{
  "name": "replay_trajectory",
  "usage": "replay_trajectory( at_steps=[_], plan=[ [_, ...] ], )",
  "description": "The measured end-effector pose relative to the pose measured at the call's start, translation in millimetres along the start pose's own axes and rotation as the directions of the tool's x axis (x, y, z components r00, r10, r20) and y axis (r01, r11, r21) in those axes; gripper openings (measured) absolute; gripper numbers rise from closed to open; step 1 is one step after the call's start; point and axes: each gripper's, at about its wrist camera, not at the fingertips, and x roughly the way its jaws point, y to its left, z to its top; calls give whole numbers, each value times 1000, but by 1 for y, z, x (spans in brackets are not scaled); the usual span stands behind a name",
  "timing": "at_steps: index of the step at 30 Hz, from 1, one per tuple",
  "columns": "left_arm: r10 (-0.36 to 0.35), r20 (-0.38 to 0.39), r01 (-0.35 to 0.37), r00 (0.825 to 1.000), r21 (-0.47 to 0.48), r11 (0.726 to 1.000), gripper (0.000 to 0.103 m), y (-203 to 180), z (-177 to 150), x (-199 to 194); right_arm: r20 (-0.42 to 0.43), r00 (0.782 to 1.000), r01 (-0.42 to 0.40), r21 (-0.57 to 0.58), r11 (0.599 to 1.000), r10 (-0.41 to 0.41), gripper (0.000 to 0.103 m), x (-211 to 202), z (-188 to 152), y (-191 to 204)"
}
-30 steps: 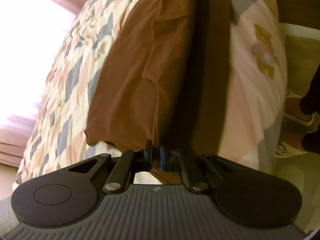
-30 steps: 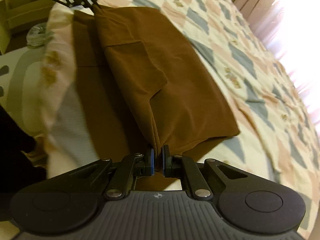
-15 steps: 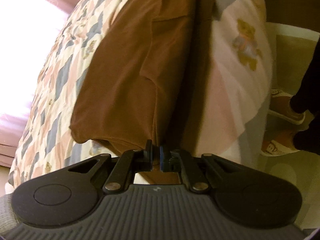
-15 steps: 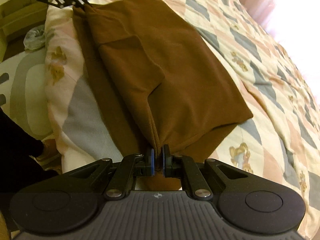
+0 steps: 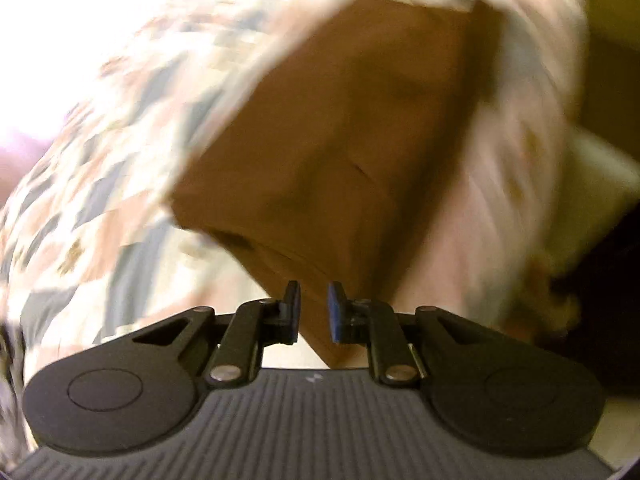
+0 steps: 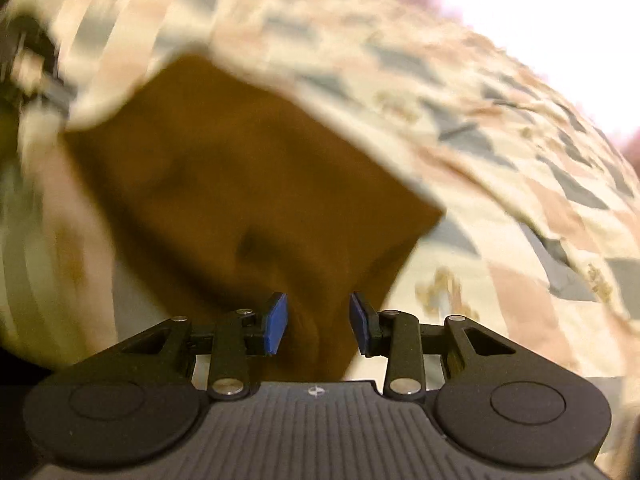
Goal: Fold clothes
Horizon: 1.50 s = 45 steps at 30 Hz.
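A brown garment (image 5: 352, 132) lies folded over itself on the patchwork quilt (image 5: 120, 184), near the bed's edge. Both views are motion-blurred. My left gripper (image 5: 313, 312) is slightly open, with a corner of the brown cloth lying in the gap between its blue pads; nothing is pinched. In the right wrist view the same garment (image 6: 224, 184) spreads ahead, and my right gripper (image 6: 318, 328) stands open wider, its pads apart over the cloth's near edge.
The quilt (image 6: 480, 128) covers the bed on all sides of the garment. Bright window light washes out the far side (image 5: 60, 20). Past the bed's edge a dark shape, perhaps the person's leg (image 5: 600, 280), is blurred over pale floor.
Both grippers have opened and let go of the brown garment. The raised fold has dropped flat onto the quilt. Both cameras swung, blurring the views.
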Motion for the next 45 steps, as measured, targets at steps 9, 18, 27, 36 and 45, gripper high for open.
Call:
replay_trajectory(
  at_steps=[9, 18, 27, 36, 45],
  plan=[
    [132, 138, -89, 982, -281, 956, 13, 54, 53, 92, 139, 987, 70, 114, 991, -86, 39, 100, 62, -34],
    [162, 17, -149, 987, -308, 940, 13, 63, 24, 115, 120, 983, 117, 168, 979, -138, 30, 116, 56, -55],
    [119, 74, -95, 990, -264, 960, 14, 54, 73, 146, 89, 992, 76, 143, 987, -90, 31, 142, 73, -39],
    [52, 43, -27, 998, -446, 895, 13, 46, 32, 70, 116, 992, 6, 366, 930, -52, 33, 49, 21, -42],
    [-107, -89, 62, 990, -401, 914, 14, -48, -15, 67, -48, 996, -63, 188, 980, 74, 22, 53, -18, 67]
  ],
)
